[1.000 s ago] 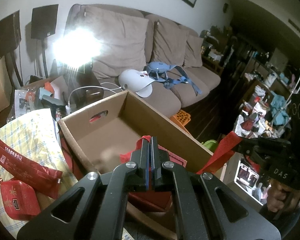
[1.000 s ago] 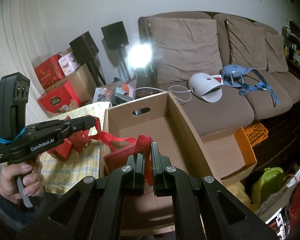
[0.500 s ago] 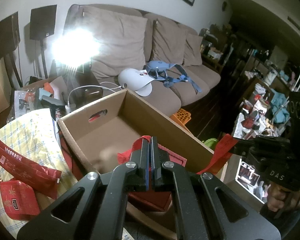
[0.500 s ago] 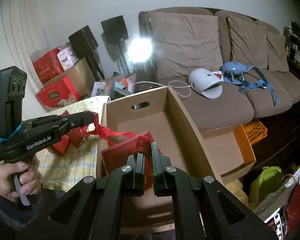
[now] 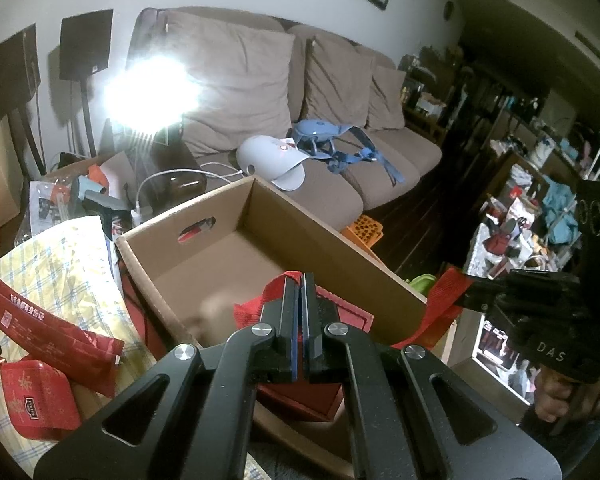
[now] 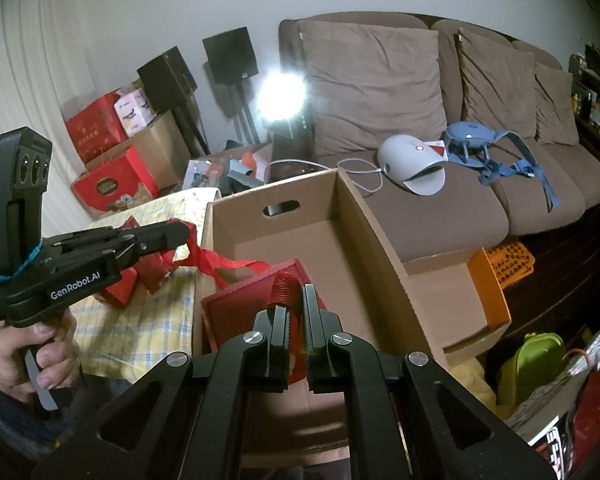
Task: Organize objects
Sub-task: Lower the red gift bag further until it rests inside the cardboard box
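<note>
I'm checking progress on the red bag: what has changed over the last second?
Little. The red bag, hung by its ribbon handles from both tools, has drifted slightly further over the cardboard box. The left tool and right tool stay shut on the handles; the box has not moved.

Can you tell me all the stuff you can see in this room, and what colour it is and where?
cardboard box: one, brown, open, in front of the sofa
red gift bag: one, red, at the box's near end, hung by its ribbon handles
sofa: one, brown, three cushions, by the wall
dome-shaped device: one, white, on the sofa seat
strapped gadget: one, blue, beside the white one
speakers: two, black, on stands left of the sofa
gift boxes: several, red, by the wall
red packets: several, on the yellow checked cloth
basket: one, orange, beside the box
left hand-held gripper: black, shut on a ribbon handle
right hand-held gripper: black, shut on the other handle
</note>
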Demonstrator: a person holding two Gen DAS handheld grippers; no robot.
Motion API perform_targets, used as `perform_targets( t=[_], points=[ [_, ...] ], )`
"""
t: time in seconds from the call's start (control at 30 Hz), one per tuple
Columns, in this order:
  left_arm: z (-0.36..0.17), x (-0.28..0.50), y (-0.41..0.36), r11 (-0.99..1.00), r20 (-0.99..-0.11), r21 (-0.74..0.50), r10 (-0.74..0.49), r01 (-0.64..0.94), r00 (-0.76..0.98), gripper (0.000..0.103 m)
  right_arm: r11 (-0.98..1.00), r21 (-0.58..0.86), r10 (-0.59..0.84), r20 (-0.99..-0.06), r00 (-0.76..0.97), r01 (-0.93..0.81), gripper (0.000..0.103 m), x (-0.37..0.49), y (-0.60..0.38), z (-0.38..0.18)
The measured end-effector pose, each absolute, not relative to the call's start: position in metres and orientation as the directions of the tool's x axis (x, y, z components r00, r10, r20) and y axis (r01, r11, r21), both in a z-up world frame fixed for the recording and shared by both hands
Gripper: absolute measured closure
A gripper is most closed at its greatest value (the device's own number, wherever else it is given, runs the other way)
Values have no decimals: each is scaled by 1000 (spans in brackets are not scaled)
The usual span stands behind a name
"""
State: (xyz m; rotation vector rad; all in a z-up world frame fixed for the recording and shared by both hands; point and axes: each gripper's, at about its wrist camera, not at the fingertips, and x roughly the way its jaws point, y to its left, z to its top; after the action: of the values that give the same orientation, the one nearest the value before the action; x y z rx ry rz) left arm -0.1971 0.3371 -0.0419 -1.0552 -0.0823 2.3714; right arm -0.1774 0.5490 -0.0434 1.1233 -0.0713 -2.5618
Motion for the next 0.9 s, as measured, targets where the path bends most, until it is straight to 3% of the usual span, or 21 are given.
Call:
perform_targets(
  t=[0.9],
  points=[
    [-61, -194, 351, -840, -727, -228, 483, -492, -489, 102, -943, 146, -301, -761, -575, 300, 97, -185, 540, -63]
  ],
)
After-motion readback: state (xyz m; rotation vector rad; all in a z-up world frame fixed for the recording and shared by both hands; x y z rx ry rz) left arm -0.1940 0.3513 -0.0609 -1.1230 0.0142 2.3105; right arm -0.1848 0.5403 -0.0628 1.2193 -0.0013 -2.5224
